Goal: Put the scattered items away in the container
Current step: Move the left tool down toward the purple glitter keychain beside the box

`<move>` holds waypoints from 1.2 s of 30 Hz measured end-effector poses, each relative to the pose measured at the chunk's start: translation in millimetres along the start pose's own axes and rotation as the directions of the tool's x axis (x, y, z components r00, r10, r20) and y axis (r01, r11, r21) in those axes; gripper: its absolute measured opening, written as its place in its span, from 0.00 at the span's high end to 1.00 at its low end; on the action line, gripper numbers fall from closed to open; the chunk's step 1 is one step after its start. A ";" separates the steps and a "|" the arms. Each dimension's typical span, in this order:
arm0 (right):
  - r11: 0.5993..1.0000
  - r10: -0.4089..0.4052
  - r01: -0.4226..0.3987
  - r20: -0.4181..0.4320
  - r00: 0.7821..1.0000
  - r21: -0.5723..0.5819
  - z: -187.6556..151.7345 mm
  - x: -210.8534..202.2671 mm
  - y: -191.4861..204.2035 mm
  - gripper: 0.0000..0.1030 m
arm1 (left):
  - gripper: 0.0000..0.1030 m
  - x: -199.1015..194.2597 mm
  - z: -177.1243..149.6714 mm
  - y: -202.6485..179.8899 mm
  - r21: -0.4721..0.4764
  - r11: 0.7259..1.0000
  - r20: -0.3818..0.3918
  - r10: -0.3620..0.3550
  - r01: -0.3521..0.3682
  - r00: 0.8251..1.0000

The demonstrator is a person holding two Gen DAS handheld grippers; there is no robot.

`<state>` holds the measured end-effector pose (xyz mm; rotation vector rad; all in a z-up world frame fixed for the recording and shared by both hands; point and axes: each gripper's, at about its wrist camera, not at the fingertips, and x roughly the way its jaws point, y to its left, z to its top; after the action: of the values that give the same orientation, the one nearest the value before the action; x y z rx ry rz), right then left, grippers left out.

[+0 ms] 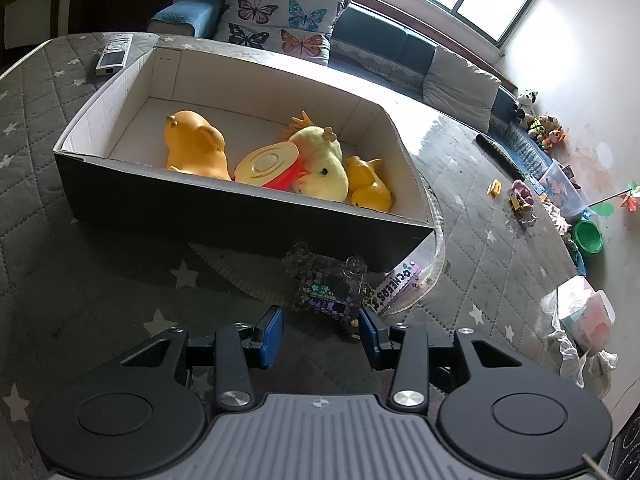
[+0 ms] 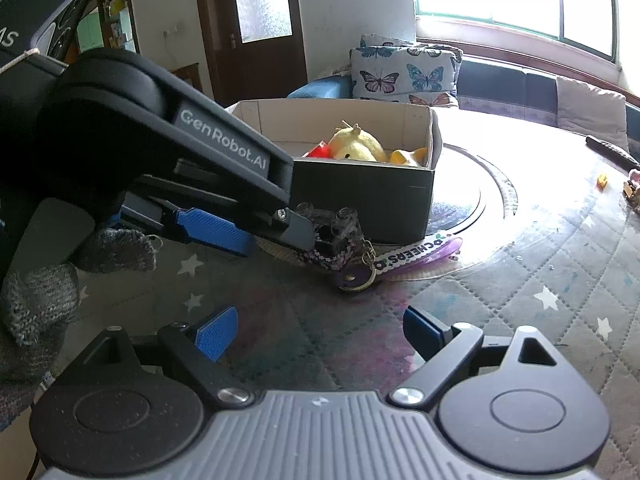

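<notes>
A dark cardboard box [image 1: 200, 216] [image 2: 380, 200] with a white inside holds a yellow rubber toy [image 1: 196, 148], a red and yellow disc [image 1: 268, 164], a yellow plush chick [image 1: 320, 160] [image 2: 356, 144] and a small yellow toy [image 1: 368, 188]. In front of the box lies a clear trinket with a flowered base and key ring [image 1: 328, 292] [image 2: 336, 236], beside a purple "CHEERS" tag [image 1: 396, 288] [image 2: 416, 254]. My left gripper [image 1: 322, 330] [image 2: 276, 240] is open, its blue pads [image 1: 272, 336] flanking the trinket's near end without pressing it. My right gripper [image 2: 320, 332] stands open and empty, nearer the camera.
The box sits on a round glass turntable [image 2: 480, 208] on a grey star-quilted table cover [image 1: 80, 280]. A white remote [image 1: 114, 54], a dark remote [image 1: 500, 156], small toys [image 1: 520, 200] and a tissue pack [image 1: 584, 312] lie around. A gloved hand [image 2: 40, 300] holds the left gripper.
</notes>
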<state>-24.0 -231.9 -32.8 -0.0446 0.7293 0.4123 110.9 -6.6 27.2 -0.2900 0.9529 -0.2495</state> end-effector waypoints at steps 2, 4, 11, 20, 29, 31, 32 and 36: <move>1.000 0.002 -0.002 -0.001 1.000 0.000 0.7 1.1 -0.1 0.11 | 0.57 0.8 1.9 0.2 -0.003 1.000 0.001 0.002 -0.002 1.000; 1.000 0.003 -0.003 0.000 1.000 -0.001 1.5 2.8 -0.2 0.11 | 0.57 1.3 4.1 0.3 -0.005 1.000 0.003 0.003 -0.003 1.000; 1.000 0.008 -0.008 -0.002 1.000 0.002 6.3 10.1 0.0 0.11 | 0.57 4.8 11.8 0.4 -0.012 1.000 0.007 0.002 -0.002 1.000; 1.000 0.014 -0.014 -0.016 1.000 0.004 12.1 21.9 -1.7 0.11 | 0.57 11.9 21.5 3.5 -0.033 0.999 0.005 -0.008 0.008 1.000; 1.000 0.016 -0.016 -0.022 1.000 0.010 19.1 32.3 -5.2 0.11 | 0.57 22.2 27.9 5.7 -0.052 0.999 -0.010 -0.018 0.017 1.000; 1.000 0.017 -0.017 -0.023 1.000 0.014 20.0 34.3 -6.3 0.11 | 0.57 24.0 29.0 6.1 -0.056 0.998 -0.013 -0.019 0.018 1.000; 1.000 0.018 -0.018 -0.023 1.000 0.017 20.6 35.1 -6.9 0.11 | 0.57 24.9 29.5 6.2 -0.058 0.998 -0.015 -0.020 0.019 1.000; 0.999 0.020 -0.019 -0.022 1.000 0.026 21.9 37.9 -9.6 0.12 | 0.57 28.4 32.0 7.6 -0.069 0.997 -0.019 -0.021 0.019 1.000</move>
<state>19.0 -223.5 -42.2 -0.0176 0.7572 0.4213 153.7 -4.8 20.4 -0.3609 0.9799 -0.2384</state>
